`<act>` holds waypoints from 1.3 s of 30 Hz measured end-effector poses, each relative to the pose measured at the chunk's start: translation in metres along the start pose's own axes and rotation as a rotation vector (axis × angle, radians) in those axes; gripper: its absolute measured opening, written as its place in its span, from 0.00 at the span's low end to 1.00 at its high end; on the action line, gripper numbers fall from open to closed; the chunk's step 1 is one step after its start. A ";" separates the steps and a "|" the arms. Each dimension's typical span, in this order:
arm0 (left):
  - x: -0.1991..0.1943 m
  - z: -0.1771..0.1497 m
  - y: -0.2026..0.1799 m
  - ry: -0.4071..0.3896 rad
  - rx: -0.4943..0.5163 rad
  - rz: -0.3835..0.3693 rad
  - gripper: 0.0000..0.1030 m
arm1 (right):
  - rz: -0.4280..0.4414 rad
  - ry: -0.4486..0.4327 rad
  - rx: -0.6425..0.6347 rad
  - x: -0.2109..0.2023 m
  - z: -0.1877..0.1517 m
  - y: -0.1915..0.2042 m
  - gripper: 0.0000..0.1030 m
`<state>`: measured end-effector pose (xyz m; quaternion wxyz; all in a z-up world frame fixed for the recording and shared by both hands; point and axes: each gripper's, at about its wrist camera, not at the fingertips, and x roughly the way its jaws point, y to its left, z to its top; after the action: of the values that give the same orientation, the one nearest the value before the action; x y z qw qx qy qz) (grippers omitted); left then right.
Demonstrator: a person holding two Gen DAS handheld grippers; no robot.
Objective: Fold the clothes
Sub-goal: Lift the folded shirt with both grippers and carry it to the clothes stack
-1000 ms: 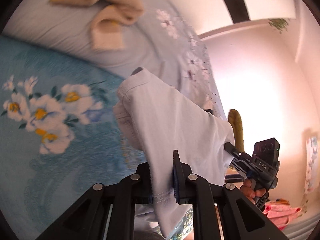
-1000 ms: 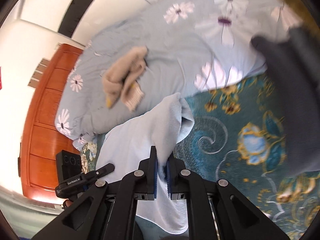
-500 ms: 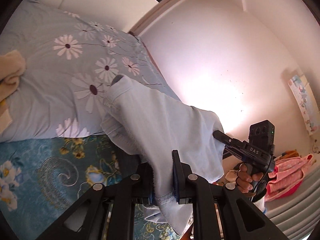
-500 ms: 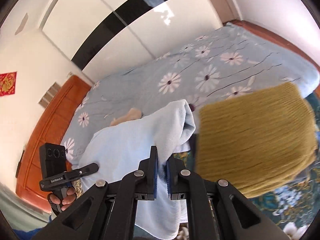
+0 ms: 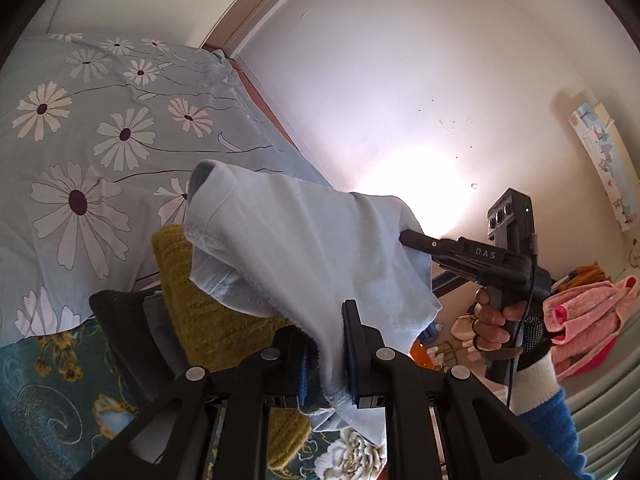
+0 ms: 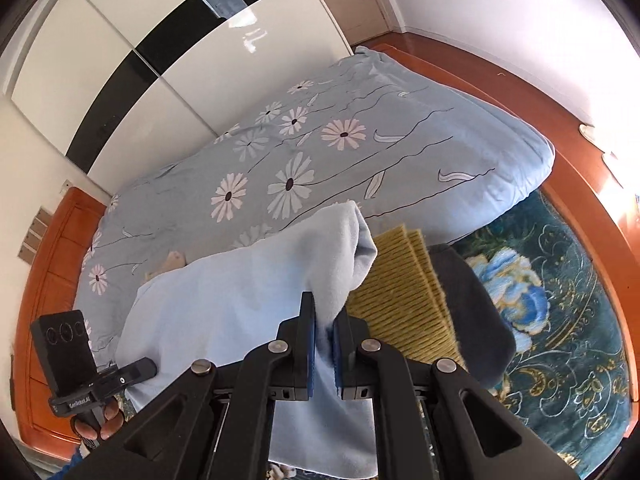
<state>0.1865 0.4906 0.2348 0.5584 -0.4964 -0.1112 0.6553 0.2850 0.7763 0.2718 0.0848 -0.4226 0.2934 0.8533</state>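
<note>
A light blue garment [image 5: 304, 248] hangs stretched between my two grippers above the bed. My left gripper [image 5: 326, 344] is shut on one edge of it. My right gripper [image 6: 324, 344] is shut on the other edge of the garment [image 6: 240, 304]. Each gripper shows in the other's view: the right one [image 5: 412, 240] and the left one [image 6: 136, 372]. Below the garment lies a stack of folded clothes: a mustard knit piece [image 6: 400, 300] on a dark grey one [image 6: 476, 312]; the mustard piece [image 5: 208, 312] also shows in the left wrist view.
A pale blue daisy-print quilt [image 6: 320, 152] covers the far side of the bed. A teal floral bedspread [image 6: 560, 320] lies under the stack. Pink clothes [image 5: 588, 312] sit by the wall. An orange wooden bed frame [image 6: 540, 120] and white wardrobe [image 6: 180, 60] bound the bed.
Both grippers have swung the garment across the bed towards the folded stack. The stack now lies just under the garment. Both stay shut on the cloth.
</note>
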 end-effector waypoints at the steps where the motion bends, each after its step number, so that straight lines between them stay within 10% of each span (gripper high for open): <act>1: 0.007 -0.004 0.002 0.009 -0.007 0.001 0.15 | -0.005 0.003 0.001 0.005 0.004 -0.005 0.07; 15: 0.032 -0.035 0.044 0.080 -0.086 0.041 0.21 | -0.044 0.049 0.120 0.066 -0.017 -0.055 0.08; 26: -0.012 0.010 0.036 -0.051 0.036 0.237 0.32 | -0.167 -0.036 0.061 0.024 -0.032 -0.043 0.25; 33: 0.023 0.032 -0.008 -0.048 0.215 0.336 0.36 | -0.207 -0.128 -0.163 0.020 -0.029 0.021 0.25; 39: 0.063 0.020 -0.006 0.033 0.291 0.385 0.36 | -0.241 -0.040 -0.190 0.065 -0.018 0.021 0.32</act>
<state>0.1822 0.5542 0.2155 0.4906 -0.4336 0.0903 0.7505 0.2485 0.7422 0.2219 0.1522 -0.4438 0.1565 0.8691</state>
